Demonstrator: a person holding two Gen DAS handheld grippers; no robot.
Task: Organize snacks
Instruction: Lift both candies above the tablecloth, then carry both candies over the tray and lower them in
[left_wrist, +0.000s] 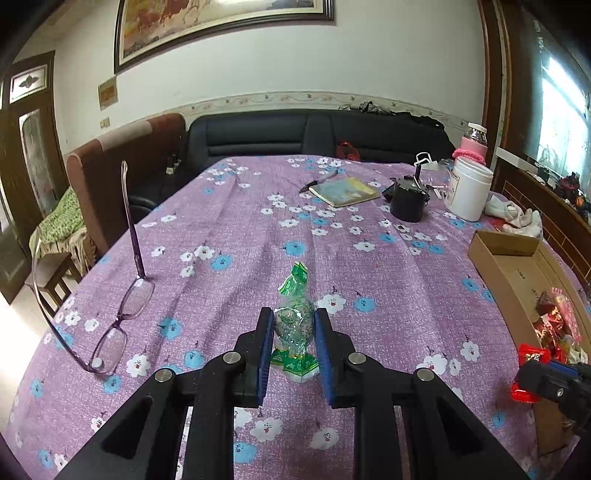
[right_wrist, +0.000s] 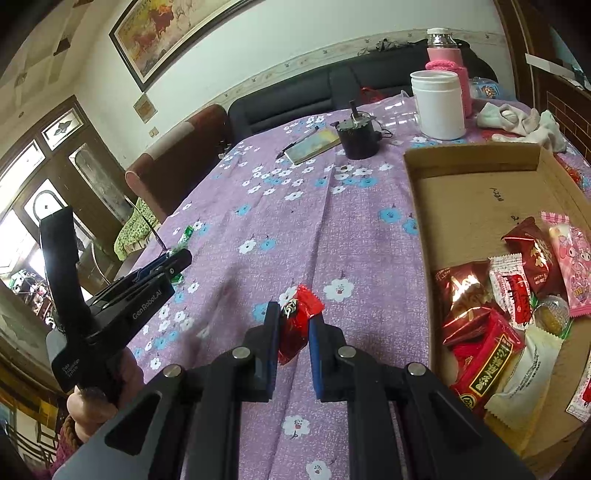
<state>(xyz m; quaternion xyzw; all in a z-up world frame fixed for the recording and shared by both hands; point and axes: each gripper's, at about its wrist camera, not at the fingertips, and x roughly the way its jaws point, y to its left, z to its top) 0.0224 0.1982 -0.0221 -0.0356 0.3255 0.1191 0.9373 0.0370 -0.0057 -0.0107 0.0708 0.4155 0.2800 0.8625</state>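
**Both grippers clamped on candies**

Left gripper (left_wrist: 294, 325) pinches a green-wrapped candy (left_wrist: 294, 325) between its blue pads, above the purple floral tablecloth (left_wrist: 240, 240). Right gripper (right_wrist: 293, 317) is closed on a red-wrapped candy (right_wrist: 297, 317). Cardboard box (right_wrist: 472, 158) of snacks (right_wrist: 491, 325) sits to its right. Eyeglasses (left_wrist: 110, 332) lie left of the left gripper.

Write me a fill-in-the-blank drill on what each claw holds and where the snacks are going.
1. The left claw is shut on a candy in a ____ wrapper.
2. The right claw grips a snack wrapped in ____.
3. Sorted snacks lie in the ____ box.
4. A pair of ____ rests on the tablecloth.

Answers: green; red; cardboard; glasses
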